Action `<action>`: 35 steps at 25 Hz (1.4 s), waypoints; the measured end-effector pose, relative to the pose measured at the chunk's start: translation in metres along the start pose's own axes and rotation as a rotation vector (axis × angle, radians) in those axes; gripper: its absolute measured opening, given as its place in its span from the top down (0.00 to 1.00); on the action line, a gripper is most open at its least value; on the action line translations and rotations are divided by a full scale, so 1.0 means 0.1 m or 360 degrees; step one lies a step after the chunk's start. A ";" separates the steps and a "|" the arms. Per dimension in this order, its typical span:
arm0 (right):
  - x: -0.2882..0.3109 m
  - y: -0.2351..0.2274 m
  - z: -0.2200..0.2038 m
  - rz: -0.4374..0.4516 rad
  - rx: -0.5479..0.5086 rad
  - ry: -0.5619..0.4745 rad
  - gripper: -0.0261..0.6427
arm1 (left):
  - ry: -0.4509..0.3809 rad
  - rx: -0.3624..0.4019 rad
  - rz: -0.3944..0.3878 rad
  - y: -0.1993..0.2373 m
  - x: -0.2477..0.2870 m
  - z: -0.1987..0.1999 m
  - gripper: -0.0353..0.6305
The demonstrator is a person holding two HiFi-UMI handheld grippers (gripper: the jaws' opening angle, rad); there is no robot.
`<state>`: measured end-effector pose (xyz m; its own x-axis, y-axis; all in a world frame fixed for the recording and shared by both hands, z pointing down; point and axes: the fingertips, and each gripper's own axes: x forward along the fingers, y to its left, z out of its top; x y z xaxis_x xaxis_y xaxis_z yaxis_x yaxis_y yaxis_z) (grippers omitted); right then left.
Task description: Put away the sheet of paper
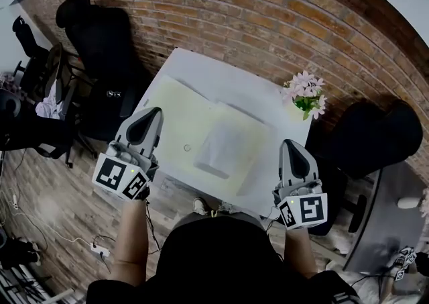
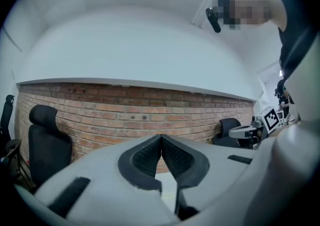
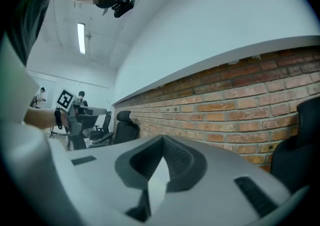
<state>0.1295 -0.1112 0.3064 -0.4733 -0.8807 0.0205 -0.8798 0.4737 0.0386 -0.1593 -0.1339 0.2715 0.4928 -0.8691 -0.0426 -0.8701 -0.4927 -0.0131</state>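
A white sheet of paper (image 1: pixel 221 147) lies on a large pale yellow folder (image 1: pixel 177 121) spread across the white table (image 1: pixel 201 68). My left gripper (image 1: pixel 155 112) hovers at the folder's left edge, its jaws shut with nothing between them. In the left gripper view the left gripper (image 2: pixel 161 138) points level at the brick wall, its pads touching at the tip. My right gripper (image 1: pixel 289 143) hangs by the table's right edge, also shut and empty. In the right gripper view, the right gripper (image 3: pixel 162 140) has its pads together. Neither gripper touches the paper.
A pot of pink flowers (image 1: pixel 305 93) stands on the table's far right corner. Black office chairs stand to the left (image 1: pixel 100 41) and right (image 1: pixel 375 136) of the table. A brick wall (image 1: pixel 268 14) runs behind it. Cables lie on the wooden floor (image 1: pixel 47 209).
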 end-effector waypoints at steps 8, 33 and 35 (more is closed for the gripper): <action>-0.10 -0.35 0.16 -0.0149 -0.0035 -0.0033 0.94 | -0.0265 0.0112 0.0099 -0.16 -0.53 0.69 0.91; -0.22 -0.52 0.26 -0.0198 -0.0058 -0.0043 0.94 | -0.0322 0.0183 0.0095 -0.55 -0.61 0.64 0.91; -0.23 -0.54 0.22 -0.0203 -0.0048 -0.0040 0.94 | -0.0327 0.0177 0.0108 -0.52 -0.60 0.64 0.91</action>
<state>0.1866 -0.1168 0.2814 -0.3588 -0.9333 -0.0115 -0.9314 0.3572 0.0696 -0.1437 -0.0533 0.2113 0.4305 -0.8674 -0.2497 -0.9026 -0.4156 -0.1127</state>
